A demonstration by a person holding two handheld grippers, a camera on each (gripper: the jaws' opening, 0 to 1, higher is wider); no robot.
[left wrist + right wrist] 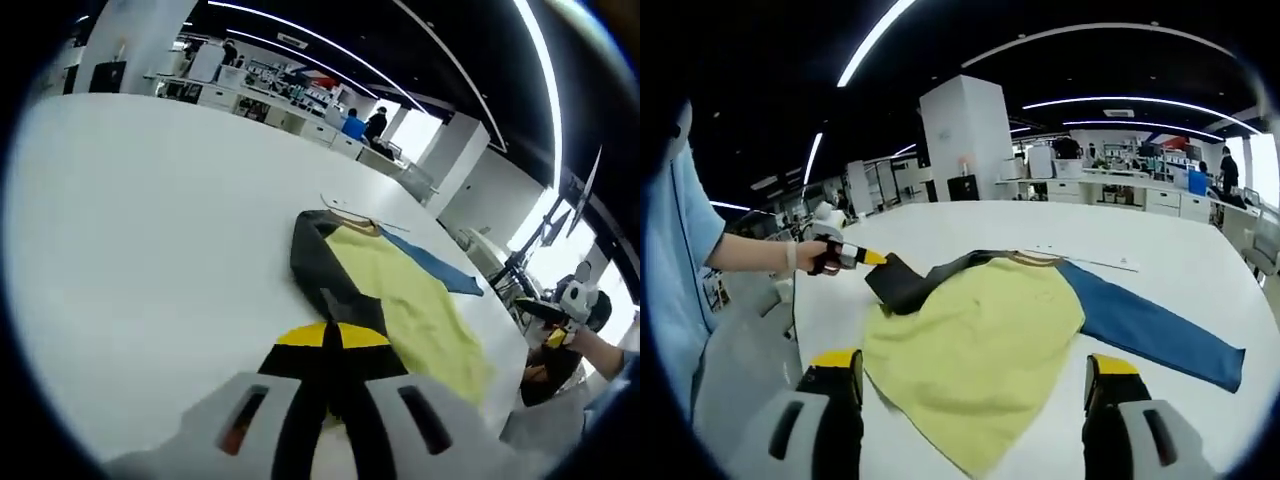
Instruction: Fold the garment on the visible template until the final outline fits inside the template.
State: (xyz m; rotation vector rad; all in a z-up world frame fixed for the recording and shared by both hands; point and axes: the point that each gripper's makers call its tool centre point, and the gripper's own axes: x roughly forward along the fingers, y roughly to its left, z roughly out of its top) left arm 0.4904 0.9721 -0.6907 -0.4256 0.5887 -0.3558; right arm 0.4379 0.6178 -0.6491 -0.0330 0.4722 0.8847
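A shirt with a yellow body [980,340] lies flat on the white table [1160,250]. Its blue sleeve [1150,325] stretches out to the right. The dark grey sleeve [905,280] is folded in over the shoulder, and my left gripper [872,258] is shut on its end. In the left gripper view the jaws [330,345] meet on that grey sleeve [325,265], with the yellow body [415,310] and blue sleeve [435,265] beyond. My right gripper [973,375] is open, its jaws wide apart above the shirt's near hem. A thin pale strip [1085,258] lies past the collar.
The table's near edge runs along the left by the person's blue sleeve [675,280]. Bare table [150,220] spreads around the shirt. Desks, a white pillar [965,135] and people [362,124] stand far behind. A hand holds the right gripper [560,310] off the table's edge.
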